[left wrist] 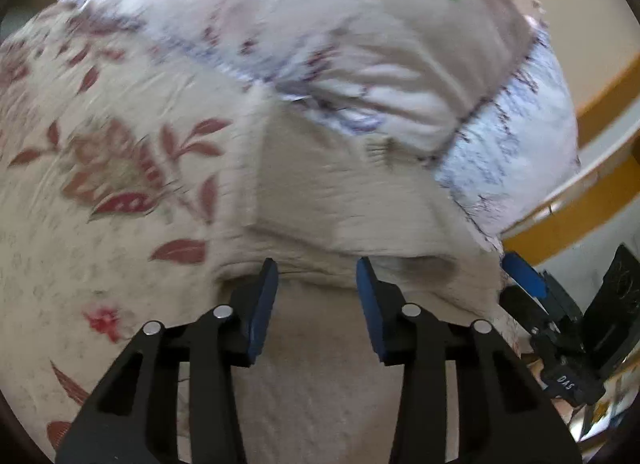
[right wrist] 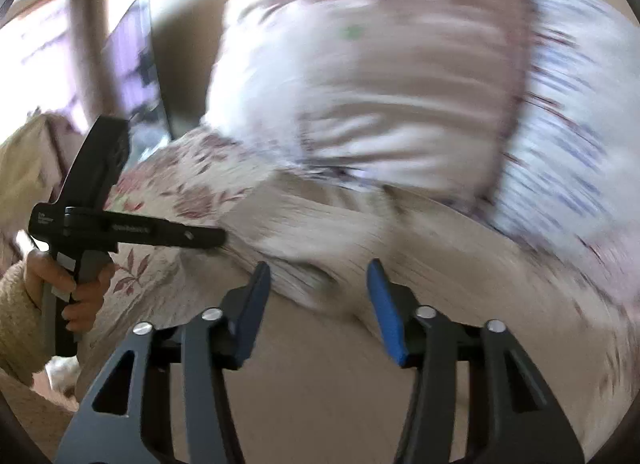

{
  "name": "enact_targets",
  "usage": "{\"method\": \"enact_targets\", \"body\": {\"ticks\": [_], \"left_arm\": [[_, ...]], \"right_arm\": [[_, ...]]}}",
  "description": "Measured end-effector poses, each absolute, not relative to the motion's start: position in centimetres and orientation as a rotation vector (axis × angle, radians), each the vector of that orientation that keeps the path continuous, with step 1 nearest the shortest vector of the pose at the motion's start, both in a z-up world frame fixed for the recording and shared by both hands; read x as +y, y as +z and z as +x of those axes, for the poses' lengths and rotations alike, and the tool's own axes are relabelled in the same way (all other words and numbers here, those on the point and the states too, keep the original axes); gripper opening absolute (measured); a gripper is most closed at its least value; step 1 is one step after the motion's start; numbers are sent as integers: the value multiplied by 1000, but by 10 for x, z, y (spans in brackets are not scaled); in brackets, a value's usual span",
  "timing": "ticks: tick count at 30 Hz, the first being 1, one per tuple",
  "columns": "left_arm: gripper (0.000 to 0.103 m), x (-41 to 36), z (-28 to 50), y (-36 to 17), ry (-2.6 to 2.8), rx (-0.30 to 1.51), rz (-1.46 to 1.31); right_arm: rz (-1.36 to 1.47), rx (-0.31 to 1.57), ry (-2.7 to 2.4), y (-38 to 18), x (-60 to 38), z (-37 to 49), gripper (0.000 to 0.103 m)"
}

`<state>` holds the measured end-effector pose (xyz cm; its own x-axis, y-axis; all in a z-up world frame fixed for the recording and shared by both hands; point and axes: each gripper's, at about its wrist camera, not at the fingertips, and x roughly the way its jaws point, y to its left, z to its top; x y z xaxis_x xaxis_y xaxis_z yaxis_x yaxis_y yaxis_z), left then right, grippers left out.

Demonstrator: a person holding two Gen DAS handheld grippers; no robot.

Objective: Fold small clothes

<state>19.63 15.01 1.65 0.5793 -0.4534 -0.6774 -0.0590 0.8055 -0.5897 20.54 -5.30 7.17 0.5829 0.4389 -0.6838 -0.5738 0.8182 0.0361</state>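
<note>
A beige crinkled garment lies on a floral bedspread, partly folded, with a raised fold edge across it. My left gripper is open, its blue pads at that fold edge with nothing between them. My right gripper is open over the same garment, empty. The left gripper also shows in the right wrist view, its tip at the garment's left edge. The right gripper shows at the right edge of the left wrist view. Both views are blurred.
A large patchwork pillow in beige and white lies just behind the garment, also in the right wrist view. A wooden bed frame runs at the right. A dark screen stands beyond the bed at the left.
</note>
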Motion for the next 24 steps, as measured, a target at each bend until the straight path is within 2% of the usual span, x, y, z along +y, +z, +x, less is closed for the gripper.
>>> {"method": "enact_targets", "body": {"ticks": [2,4,12,13,14,15,17,21,24], "left_arm": [[36,158,195,8,-221,953,-616],[28,164,194,4,-216,957,-626],[28,167,192,2,-240,943,-646],[28,167,191,2,-241,942,-647],[28,167,191,1,-240,942,-646],[28,167,191,2,-239,942,-646],[28,167,191,2,-238,941,-643],[28,166,191,1,-233,939,-635],[28,165,192,1,-230,938,-631]], "right_arm": [[-257,766,635,60,-24,219,42],[-329,779,640,51,-5,226,42],[-565,815,590,5,25,234,42],[-562,809,580,4,24,234,39],[-557,805,566,4,23,233,29],[-545,809,544,4,22,235,26],[-485,810,535,7,16,238,11],[-277,783,486,25,-11,244,9],[34,735,378,48,-72,241,9]]}}
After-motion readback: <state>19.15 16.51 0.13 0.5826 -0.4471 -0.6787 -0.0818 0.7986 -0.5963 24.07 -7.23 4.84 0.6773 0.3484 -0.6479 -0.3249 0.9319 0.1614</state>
